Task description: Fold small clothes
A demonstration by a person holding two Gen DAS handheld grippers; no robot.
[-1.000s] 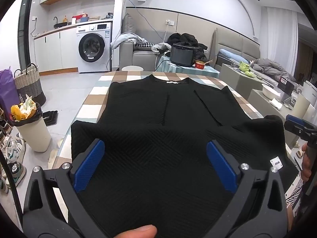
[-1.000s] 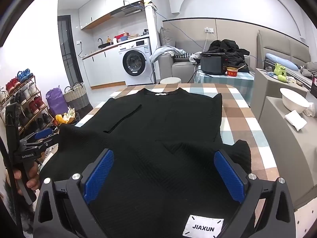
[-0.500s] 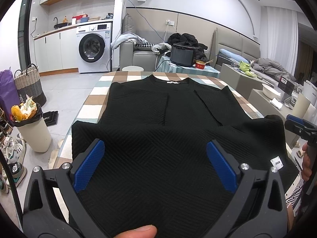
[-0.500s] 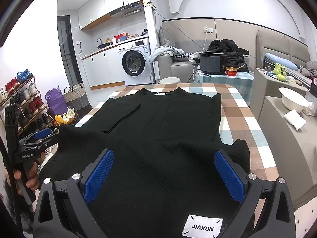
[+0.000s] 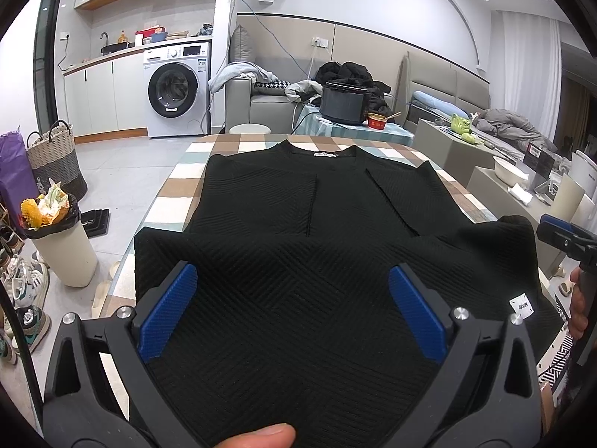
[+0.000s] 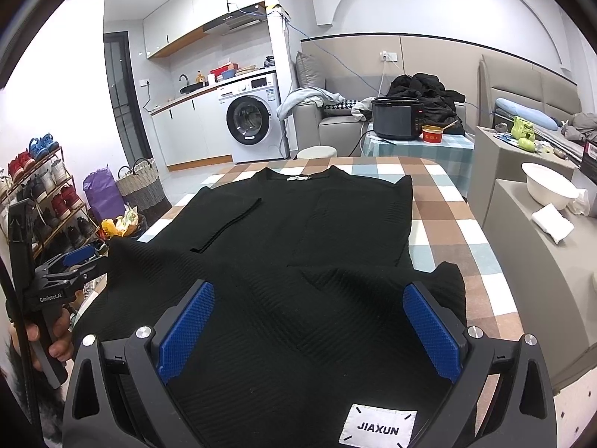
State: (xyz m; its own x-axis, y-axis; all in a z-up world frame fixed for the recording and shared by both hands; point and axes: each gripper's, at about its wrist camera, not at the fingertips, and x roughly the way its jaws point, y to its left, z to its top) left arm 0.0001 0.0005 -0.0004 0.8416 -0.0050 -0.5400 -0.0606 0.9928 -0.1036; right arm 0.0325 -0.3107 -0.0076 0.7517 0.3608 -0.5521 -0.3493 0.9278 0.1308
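A checked table (image 6: 444, 209) carries a black knitted garment (image 6: 309, 231) spread flat

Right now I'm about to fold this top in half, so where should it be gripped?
Grip the top at its near hem, left claw and right claw toward its outer corners, coming from the near table edge. The sleeves are folded in and the collar lies far, so the hem probably carries over evenly.

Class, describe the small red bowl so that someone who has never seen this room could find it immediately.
Look past the checked dining table to the smaller side table with a teal checked cloth by the grey sofa. Beside the black electric cooker sits the small red bowl, the only red item there, with a utensil sticking out.
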